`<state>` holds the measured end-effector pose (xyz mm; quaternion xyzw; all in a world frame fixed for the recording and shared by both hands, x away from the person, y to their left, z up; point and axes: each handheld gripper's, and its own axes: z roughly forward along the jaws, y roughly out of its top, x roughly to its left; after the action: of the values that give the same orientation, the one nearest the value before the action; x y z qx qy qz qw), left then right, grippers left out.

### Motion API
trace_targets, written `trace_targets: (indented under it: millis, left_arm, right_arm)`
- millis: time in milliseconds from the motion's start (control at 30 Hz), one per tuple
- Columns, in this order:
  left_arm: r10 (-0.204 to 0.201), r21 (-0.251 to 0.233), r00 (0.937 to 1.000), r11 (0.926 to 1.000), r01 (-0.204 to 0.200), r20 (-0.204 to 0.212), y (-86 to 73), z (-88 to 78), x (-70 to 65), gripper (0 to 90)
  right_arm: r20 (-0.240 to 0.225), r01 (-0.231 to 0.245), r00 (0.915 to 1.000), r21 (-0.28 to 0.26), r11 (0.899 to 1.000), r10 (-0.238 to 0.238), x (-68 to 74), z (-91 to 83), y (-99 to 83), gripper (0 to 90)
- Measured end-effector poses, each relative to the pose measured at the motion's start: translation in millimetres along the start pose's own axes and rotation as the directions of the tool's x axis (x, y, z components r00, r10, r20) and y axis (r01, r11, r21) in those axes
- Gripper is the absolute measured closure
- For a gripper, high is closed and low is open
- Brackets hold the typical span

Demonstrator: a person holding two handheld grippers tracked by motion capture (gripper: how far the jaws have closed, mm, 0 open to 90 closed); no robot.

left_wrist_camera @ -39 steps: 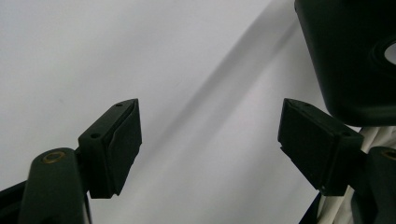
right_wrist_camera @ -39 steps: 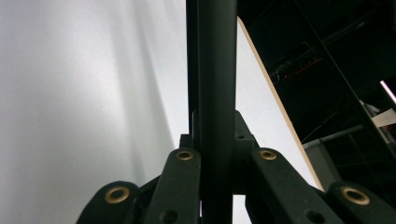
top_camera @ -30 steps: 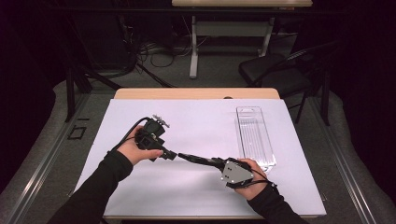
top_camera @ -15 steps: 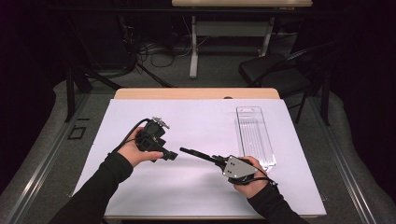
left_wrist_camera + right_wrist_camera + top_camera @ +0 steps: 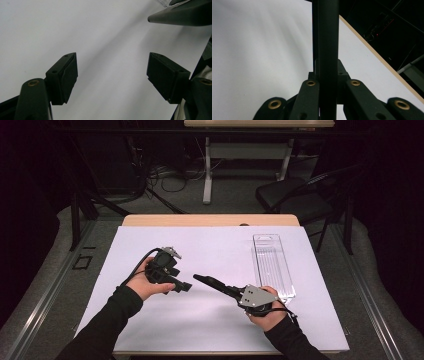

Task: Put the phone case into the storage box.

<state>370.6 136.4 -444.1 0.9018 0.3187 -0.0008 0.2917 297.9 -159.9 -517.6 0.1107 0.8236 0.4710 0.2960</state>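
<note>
A long black tapered bar (image 5: pixel 215 284) is clamped in my right gripper (image 5: pixel 239 294), which is shut on its thick end low and right of centre on the table. The bar points left towards my left gripper (image 5: pixel 184 287), and its tip stops just short of it. In the right gripper view the bar (image 5: pixel 325 37) rises straight up from between the closed jaws of the right gripper (image 5: pixel 327 75). My left gripper (image 5: pixel 112 77) is open with nothing between its pads. The bar's pointed tip (image 5: pixel 180 16) shows at the upper right of that view.
A clear plastic tray (image 5: pixel 272 265) lies lengthwise on the right part of the white sheet (image 5: pixel 210 245) covering the table. The wooden table edge (image 5: pixel 210 220) runs along the far side. A dark chair (image 5: pixel 295 195) and cables stand on the floor beyond.
A second ago the bar reached from the right gripper to the left gripper's jaws. Now its tip is clear of the left gripper, which stands open.
</note>
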Motion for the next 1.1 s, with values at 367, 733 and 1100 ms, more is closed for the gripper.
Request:
trace_targets:
  millis: [367, 733, 1100]
  left_arm:
    - [0.028, -0.082, 0.9996, 0.9963, -0.027, 0.009, 5.1, -4.1, -6.8, 33.0]
    - [0.047, -0.146, 0.9986, 0.9884, -0.043, 0.023, 8.8, -5.0, -14.1, 34.7]
    - [0.056, -0.197, 0.9980, 0.9791, -0.050, 0.028, 7.7, -7.0, -18.6, 43.7]
  right_arm:
    - [-0.041, -0.095, 0.9948, -0.037, 0.995, 0.093, -3.8, 0.7, 0.3, 86.3]
    - [-0.058, -0.158, 0.9863, -0.056, 0.986, 0.154, -5.5, 1.7, -0.5, 86.3]
    - [-0.060, -0.191, 0.9804, -0.063, 0.980, 0.187, -6.4, 2.1, -2.0, 86.3]
